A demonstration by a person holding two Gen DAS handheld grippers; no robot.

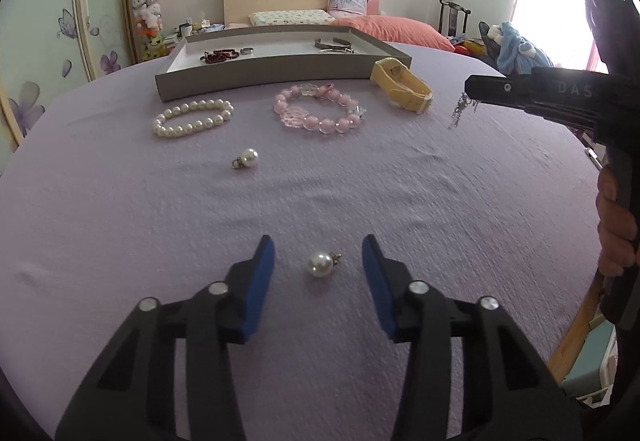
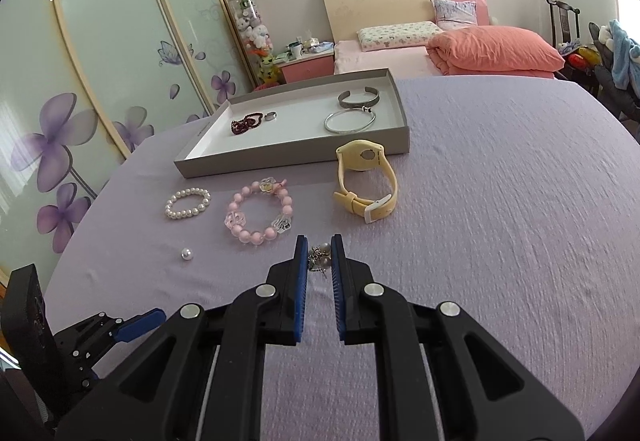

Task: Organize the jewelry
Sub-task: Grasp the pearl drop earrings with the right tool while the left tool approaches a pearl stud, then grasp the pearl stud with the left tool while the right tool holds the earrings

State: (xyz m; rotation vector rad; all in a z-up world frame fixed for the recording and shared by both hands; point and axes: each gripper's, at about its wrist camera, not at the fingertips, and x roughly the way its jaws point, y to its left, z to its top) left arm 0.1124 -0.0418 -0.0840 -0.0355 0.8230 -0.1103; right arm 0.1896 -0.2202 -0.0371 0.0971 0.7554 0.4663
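My left gripper (image 1: pixel 318 255) is open, its blue pads either side of a pearl earring (image 1: pixel 321 264) on the purple cloth. A second pearl earring (image 1: pixel 245 158) lies farther ahead. My right gripper (image 2: pixel 319 255) is shut on a silver dangling earring (image 2: pixel 319 260), held above the cloth; it also hangs from that gripper in the left wrist view (image 1: pixel 460 111). A grey tray (image 2: pixel 280 163) holds a dark red bead string (image 2: pixel 246 123), a ring (image 2: pixel 271 115), a silver bangle (image 2: pixel 349 121) and a cuff (image 2: pixel 357 99).
On the cloth in front of the tray lie a white pearl bracelet (image 2: pixel 187 203), a pink bead bracelet (image 2: pixel 260 217) and a yellow watch (image 2: pixel 366 181). A bed with an orange quilt (image 2: pixel 496 49) stands behind the table. A wardrobe (image 2: pixel 100 61) is at the left.
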